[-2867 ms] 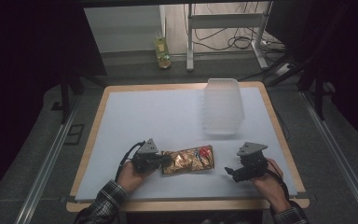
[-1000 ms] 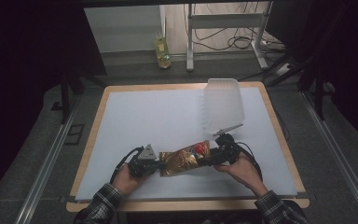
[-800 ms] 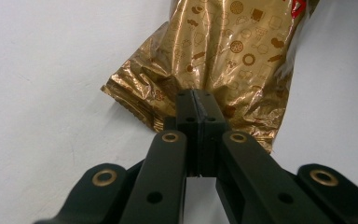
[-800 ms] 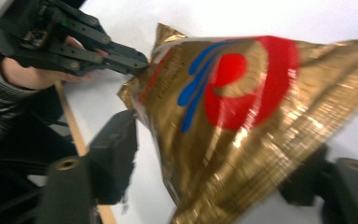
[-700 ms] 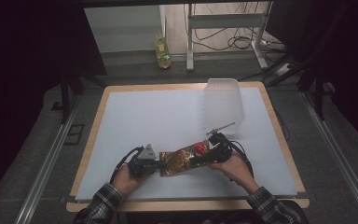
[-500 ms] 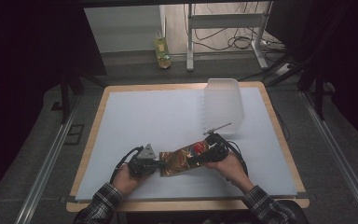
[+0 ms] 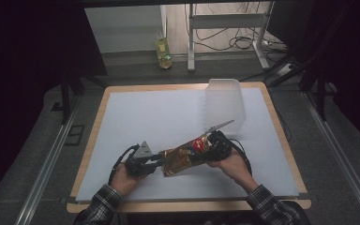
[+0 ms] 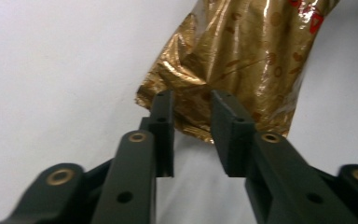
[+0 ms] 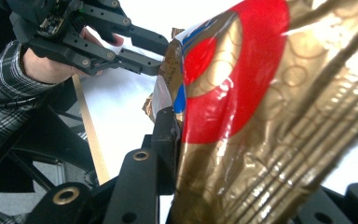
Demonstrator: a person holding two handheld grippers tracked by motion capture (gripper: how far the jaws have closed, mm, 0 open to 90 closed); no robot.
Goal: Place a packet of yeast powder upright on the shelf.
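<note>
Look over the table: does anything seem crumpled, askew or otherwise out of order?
The gold foil snack bag with a red circle is creased and crumpled at its end, lying slantwise between the left gripper and right gripper. The translucent plastic box looks undamaged.

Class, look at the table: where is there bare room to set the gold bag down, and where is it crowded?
Bare: the white mat left of the clear box, and its near right corner. Crowded: the near middle, where both grippers meet the gold bag.

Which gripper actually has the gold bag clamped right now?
The right gripper: its jaws are shut on the gold bag at the red-printed end. The left gripper has just been opening, with a gap showing at the bag's crinkled end.
</note>
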